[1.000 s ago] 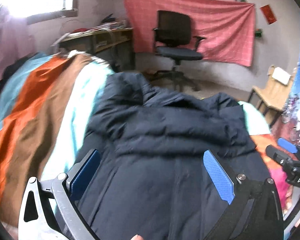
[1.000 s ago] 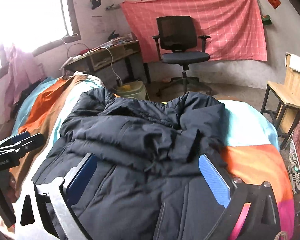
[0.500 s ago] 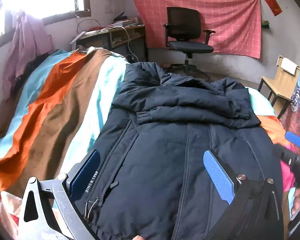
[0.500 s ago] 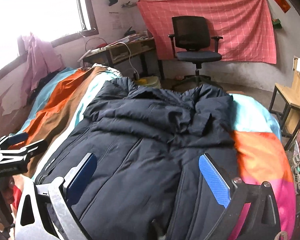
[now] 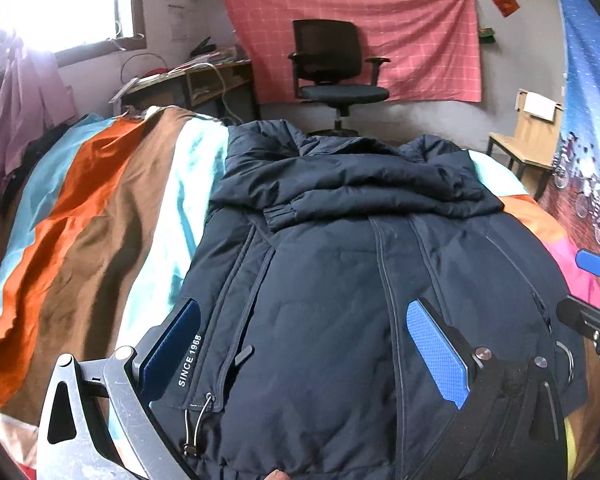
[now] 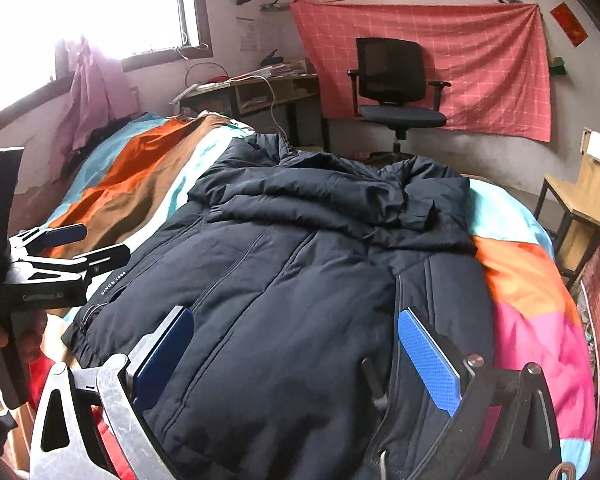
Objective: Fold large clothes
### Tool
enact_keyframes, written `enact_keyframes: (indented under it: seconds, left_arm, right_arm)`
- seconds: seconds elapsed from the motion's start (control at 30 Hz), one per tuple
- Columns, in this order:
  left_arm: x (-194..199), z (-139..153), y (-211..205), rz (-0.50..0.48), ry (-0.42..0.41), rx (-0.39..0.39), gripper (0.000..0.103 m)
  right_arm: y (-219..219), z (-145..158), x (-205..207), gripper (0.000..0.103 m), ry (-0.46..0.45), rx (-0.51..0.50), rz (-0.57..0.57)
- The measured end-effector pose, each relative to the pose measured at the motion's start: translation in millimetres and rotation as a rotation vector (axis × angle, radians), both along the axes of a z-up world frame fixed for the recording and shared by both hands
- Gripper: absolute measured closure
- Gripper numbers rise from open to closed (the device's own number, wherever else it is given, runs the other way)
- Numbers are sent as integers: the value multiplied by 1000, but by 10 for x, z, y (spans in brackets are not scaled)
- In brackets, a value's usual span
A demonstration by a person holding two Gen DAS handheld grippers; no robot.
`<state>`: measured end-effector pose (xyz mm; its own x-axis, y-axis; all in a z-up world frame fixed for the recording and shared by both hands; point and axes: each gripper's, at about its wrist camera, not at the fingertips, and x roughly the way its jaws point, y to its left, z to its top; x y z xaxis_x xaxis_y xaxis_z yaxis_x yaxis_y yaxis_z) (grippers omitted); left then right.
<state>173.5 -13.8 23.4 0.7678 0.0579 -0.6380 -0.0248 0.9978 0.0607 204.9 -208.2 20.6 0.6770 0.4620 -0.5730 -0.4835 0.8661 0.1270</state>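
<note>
A large dark navy padded jacket (image 5: 340, 280) lies flat on the bed, front up, with both sleeves folded across its chest at the far end; it also shows in the right wrist view (image 6: 300, 264). My left gripper (image 5: 304, 348) is open and empty, hovering over the jacket's near hem on the left side, by the "SINCE 1968" label. My right gripper (image 6: 296, 356) is open and empty over the hem's right side. The left gripper shows at the left edge of the right wrist view (image 6: 60, 252), and the right gripper at the right edge of the left wrist view (image 5: 592, 288).
The bed has a striped orange, brown and pale blue cover (image 5: 100, 216) with pink and orange patches on the right (image 6: 540, 312). Beyond the bed stand a black office chair (image 6: 396, 92), a cluttered desk (image 6: 260, 88) and a wooden chair (image 6: 580, 200).
Both grippers have drawn back from the folded sleeves toward the jacket's near hem, so more of the jacket body shows. Both stayed open.
</note>
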Motion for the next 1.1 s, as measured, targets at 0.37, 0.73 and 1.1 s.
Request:
enact_keyframes:
  seconds: [0.37, 0.73, 1.1]
  left_arm:
    - [-461, -361, 161, -173, 15, 7, 2]
    - [-849, -748, 143, -288, 88, 188, 2]
    - [-1050, -1131, 255, -322, 194, 287, 2]
  right_arm:
    - [46, -266, -304, 0, 69, -90, -38]
    - [-20, -701, -588, 0, 116, -244, 11]
    - [-74, -916, -766, 0, 144, -331, 63]
